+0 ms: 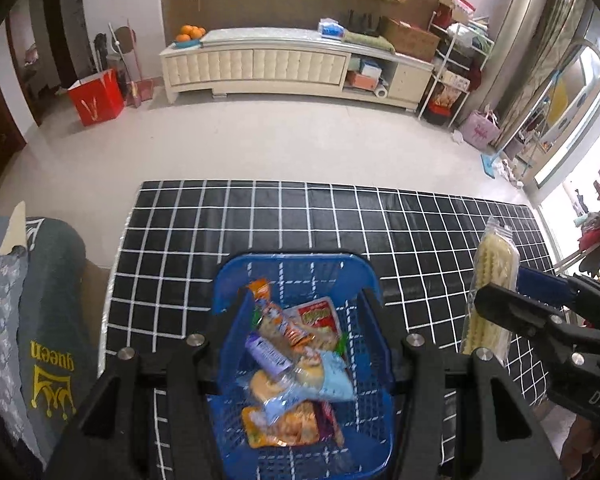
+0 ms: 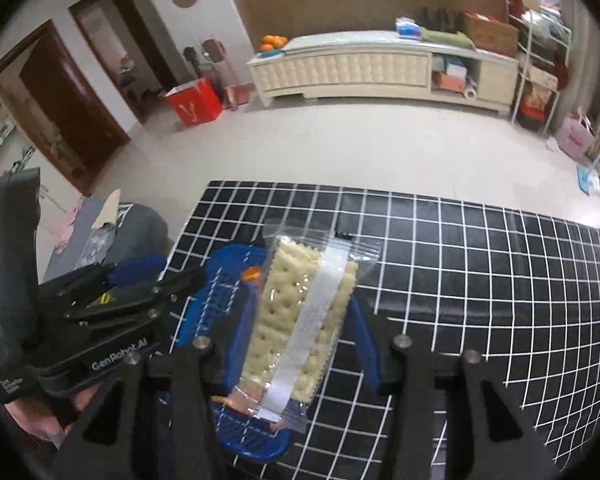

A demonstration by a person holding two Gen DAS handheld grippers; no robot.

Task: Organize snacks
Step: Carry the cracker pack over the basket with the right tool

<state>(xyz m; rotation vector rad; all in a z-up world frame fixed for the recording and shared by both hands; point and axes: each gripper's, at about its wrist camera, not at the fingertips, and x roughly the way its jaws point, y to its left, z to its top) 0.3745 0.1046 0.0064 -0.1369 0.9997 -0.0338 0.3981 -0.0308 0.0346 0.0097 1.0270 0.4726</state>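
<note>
Grey-green cushion [image 1: 56, 320]: lies at the far left, off the table edge and out of the way; no part in this step
Left gripper [image 1: 300, 312]: hangs over the basket pointing steeply down, its jaws partly apart; blurred packets show between them, and I cannot tell whether it grips one or simply hovers. It is best drawn aside so the drop zone stays free
Blue basket [image 1: 364, 276]: sits on the black checked cloth [image 1: 420, 220], near the front edge; mixed snack packets [image 1: 296, 364] fill its near half, while the far end looks barer, judging by the mesh floor that shows there
Cracker packet [image 2: 300, 320]: a clear sleeve of pale square crackers, held in the air just right of the basket, long axis roughly upright, its lower end overlapping the basket rim in the right wrist view
Right gripper [image 2: 300, 332]: pinches the cracker packet across its lower half, pads on both sides
Likely step: bringing the crackers over to the basket
How to do it well: keep the squeeze light, since the crackers look brittle; carry the sleeve over the barer far end, tip it to lie flat, lower it close to the mesh before letting go, and avoid pressing it onto the heap
Risk: the slick wrapper may slip or swing if the move is hurried
</note>
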